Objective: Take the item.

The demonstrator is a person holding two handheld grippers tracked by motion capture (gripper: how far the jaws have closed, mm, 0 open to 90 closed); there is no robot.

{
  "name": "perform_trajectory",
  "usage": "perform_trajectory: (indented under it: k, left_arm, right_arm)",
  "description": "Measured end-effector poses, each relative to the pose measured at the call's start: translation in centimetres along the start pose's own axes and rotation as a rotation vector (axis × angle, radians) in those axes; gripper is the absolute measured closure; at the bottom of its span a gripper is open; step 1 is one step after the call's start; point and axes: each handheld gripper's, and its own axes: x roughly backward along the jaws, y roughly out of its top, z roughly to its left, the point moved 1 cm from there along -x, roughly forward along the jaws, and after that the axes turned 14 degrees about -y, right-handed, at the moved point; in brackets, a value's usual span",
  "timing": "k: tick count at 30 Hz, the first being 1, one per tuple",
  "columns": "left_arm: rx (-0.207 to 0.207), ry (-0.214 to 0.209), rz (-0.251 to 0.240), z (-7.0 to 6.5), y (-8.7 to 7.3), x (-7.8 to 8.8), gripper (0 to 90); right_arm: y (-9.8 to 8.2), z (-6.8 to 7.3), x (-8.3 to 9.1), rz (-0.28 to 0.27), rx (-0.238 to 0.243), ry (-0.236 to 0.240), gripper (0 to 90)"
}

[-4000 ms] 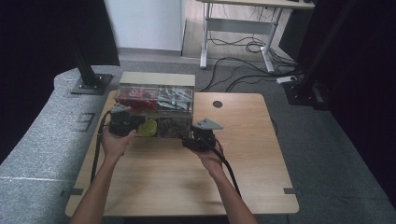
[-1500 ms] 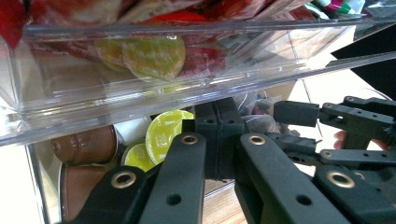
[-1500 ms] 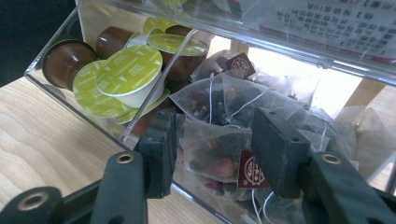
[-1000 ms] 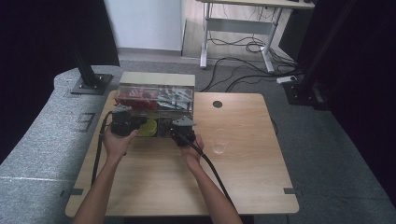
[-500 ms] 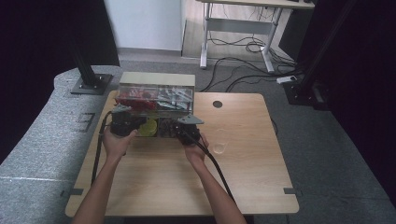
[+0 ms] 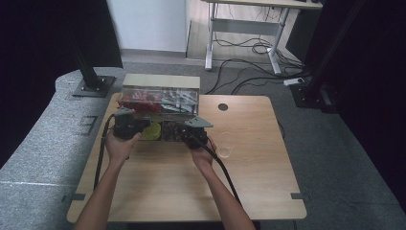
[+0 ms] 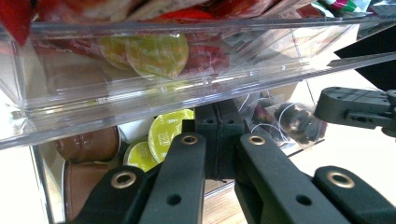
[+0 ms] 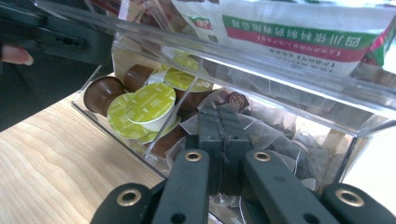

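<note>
A clear plastic drawer organizer [image 6: 160, 98] stands at the table's back, its lower drawer [image 6: 158, 130] pulled out toward me. That drawer holds green-lidded capsules [image 8: 149, 105], brown capsules [image 7: 91, 144] and clear-wrapped tea bags [image 8: 280, 135]. My left gripper [image 6: 125, 125] sits at the drawer's left end, jaws pressed together under the upper drawer [image 7: 187, 56]; its tips [image 7: 218, 135] point at a green capsule [image 7: 168, 128]. My right gripper [image 6: 184, 133] hangs over the drawer's right half, shut, with its tips [image 8: 223, 130] just above the tea bags. I see nothing between either pair of jaws.
The upper drawer is packed with red packets [image 6: 139, 101] and a sachet with a green and red band [image 8: 299, 32]. A small clear object [image 6: 225, 151] lies on the wooden table [image 6: 167, 187] right of my right hand. A round cable hole [image 6: 223, 107] is behind it.
Four seconds ago my right gripper was farther right; it has come left to the open drawer, and a small clear object now lies there. Over the last second it rose slightly. The left gripper stayed put.
</note>
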Motion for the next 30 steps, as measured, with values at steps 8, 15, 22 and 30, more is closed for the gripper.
perform_trajectory:
  k: [8, 15, 22, 30]
  left_arm:
    - [0.001, 0.001, 0.000, 0.0, 0.0, 0.0, 90.0]
    - [0.007, -0.005, 0.000, 0.1, 0.0, 0.0, 90.0]
    - [0.007, 0.002, 0.002, 0.1, 0.0, 0.0, 90.0]
    - [0.008, 0.005, 0.004, 0.1, 0.0, 0.0, 90.0]
  right_arm:
    - [0.5, -0.2, 1.1, -0.016, 0.001, 0.022, 89.3]
    - [0.7, -0.4, 1.8, -0.024, 0.008, 0.029, 89.2]
    - [0.9, -0.9, 2.8, -0.043, 0.013, 0.032, 89.2]
    - [1.1, -1.3, 3.6, -0.057, 0.014, 0.033, 89.2]
